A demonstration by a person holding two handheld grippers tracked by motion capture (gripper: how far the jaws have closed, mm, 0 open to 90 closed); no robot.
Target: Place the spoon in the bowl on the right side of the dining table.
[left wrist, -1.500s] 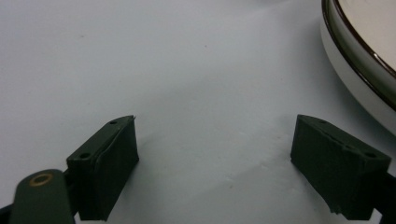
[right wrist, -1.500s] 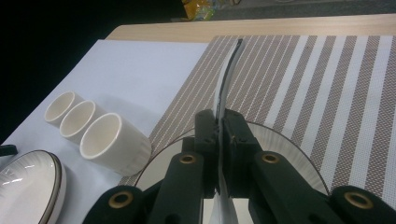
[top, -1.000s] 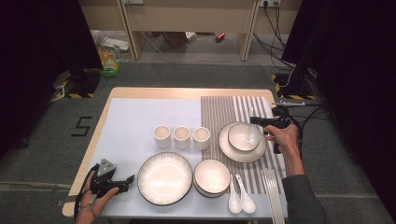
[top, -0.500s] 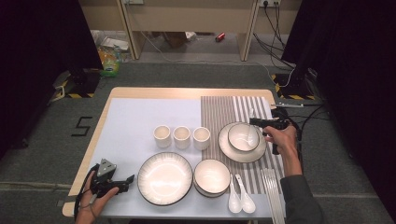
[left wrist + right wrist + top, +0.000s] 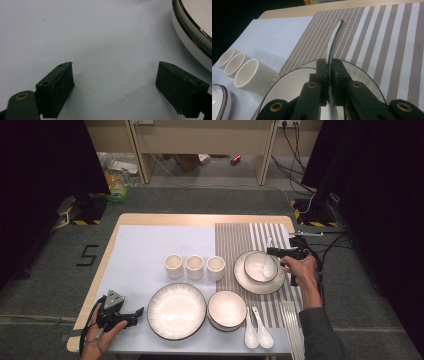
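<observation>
The right claw [image 5: 330, 75], clamped on a white spoon [image 5: 333, 42], has drifted toward the small bowl [image 5: 260, 266] below it; placement looks imminent. The left claw [image 5: 115, 90] rests wide, empty.

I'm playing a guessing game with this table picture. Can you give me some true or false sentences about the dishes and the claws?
1. The right claw is shut on a white ceramic spoon. True.
2. The left claw holds a cup. False: it is open, holding nothing.
3. Three small white cups stand in a row. True.
4. The big white round plate lies on the brown striped placemat. False: it lies on the pale blue mat.
5. Two white spoons lie beside the near white bowl. True.
</observation>
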